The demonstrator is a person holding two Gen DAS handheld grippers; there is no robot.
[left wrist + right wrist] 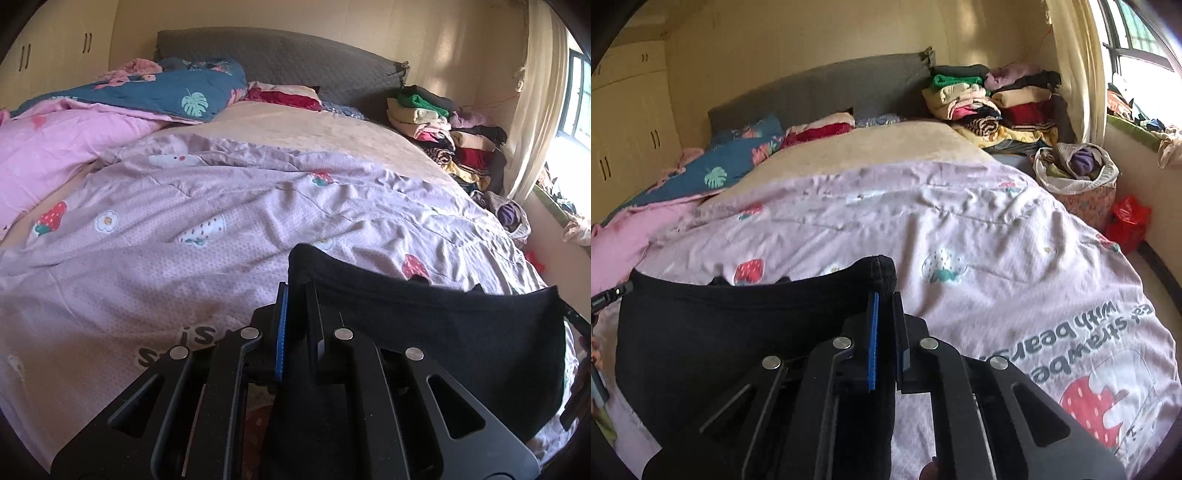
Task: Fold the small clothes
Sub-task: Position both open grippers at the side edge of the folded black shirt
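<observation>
Above the near end of the bed, a black garment hangs stretched between the two grippers, its upper edge sagging slightly in the middle and its body drooping toward the covers. The left gripper is clenched on one top corner of the cloth, the fabric pinched between its blue-padded finger and the black one; the right gripper is clamped the same way on the other top corner, where a stitched hem bunches just above the fingertips. Beneath the garment lies a pale lilac quilt printed with strawberries and flowers, rumpled across the bed. Farther off, a teal leaf-print blanket and a pink one lie heaped near the grey headboard. Beside the bed, folded clothes are stacked by the curtain, with what seems to be a basket of laundry and a red bag below them.
</observation>
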